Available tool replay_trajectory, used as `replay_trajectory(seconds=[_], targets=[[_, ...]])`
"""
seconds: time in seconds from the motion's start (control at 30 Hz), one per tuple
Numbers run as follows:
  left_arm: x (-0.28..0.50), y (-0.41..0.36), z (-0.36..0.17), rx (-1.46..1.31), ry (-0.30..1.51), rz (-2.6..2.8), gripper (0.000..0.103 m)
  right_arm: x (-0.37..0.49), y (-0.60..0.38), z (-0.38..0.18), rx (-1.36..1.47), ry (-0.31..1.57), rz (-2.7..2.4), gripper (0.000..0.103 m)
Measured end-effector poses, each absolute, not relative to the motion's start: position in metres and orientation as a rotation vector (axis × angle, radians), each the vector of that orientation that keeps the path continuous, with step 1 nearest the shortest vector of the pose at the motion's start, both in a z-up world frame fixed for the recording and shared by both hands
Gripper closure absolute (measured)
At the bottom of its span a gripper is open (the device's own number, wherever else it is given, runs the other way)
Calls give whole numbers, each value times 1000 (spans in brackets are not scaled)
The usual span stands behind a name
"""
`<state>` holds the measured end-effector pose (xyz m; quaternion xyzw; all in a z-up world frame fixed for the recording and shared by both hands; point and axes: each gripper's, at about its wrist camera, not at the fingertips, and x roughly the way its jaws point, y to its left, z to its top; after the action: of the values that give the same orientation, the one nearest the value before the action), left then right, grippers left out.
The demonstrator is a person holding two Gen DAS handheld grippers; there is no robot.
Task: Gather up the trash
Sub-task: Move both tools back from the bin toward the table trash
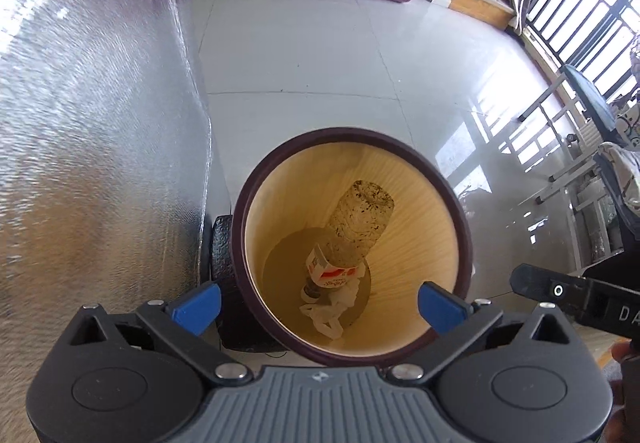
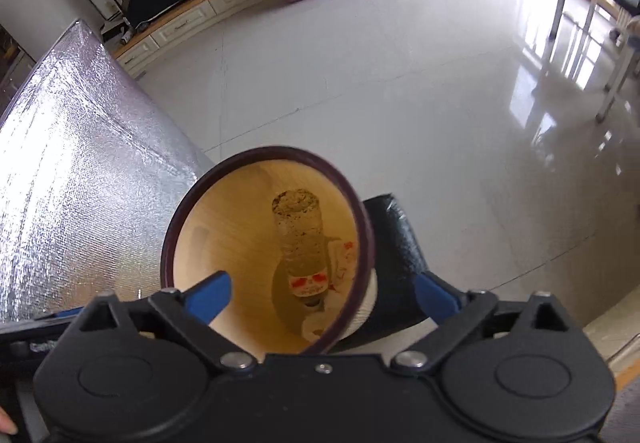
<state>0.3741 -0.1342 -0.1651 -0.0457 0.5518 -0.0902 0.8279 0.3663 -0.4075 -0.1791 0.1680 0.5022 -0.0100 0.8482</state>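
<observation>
Trash's in: clear plastic bottle with red-white label (image 1: 352, 231) and crumpled white paper (image 1: 334, 309) sit on the bottom of the round dark-rimmed wooden bin (image 1: 256, 179), left gripper (image 1: 318, 303) and right gripper (image 2: 324, 293) both spread wide and empty, no other litter visible on the white tiled floor (image 1: 320, 55).

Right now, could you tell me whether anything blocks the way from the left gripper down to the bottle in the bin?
Nothing visible does. The left gripper is open above the bin, whose mouth is uncovered; the bottle leans inside, neck down, over crumpled paper.

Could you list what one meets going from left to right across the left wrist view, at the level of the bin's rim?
Silver foil-covered surface → round waste bin with a plastic bottle lying inside → glossy tiled floor → white metal frame legs.
</observation>
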Motion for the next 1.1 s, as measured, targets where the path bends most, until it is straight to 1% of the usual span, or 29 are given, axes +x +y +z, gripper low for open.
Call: replay_trajectory(seconds=[0.3, 0.67, 0.87, 1.1], targets=[[343, -120, -113, -108, 1075, -213, 0, 325, -409, -134, 279, 978, -46, 0], [293, -99, -30, -125, 885, -278, 0, 279, -390, -67, 210, 814, -14, 0], [266, -65, 8, -145, 774, -250, 0, 260, -367, -37, 185, 719, 38, 0], [241, -4, 34, -169, 679, -143, 0, 248, -319, -16, 160, 622, 127, 0]])
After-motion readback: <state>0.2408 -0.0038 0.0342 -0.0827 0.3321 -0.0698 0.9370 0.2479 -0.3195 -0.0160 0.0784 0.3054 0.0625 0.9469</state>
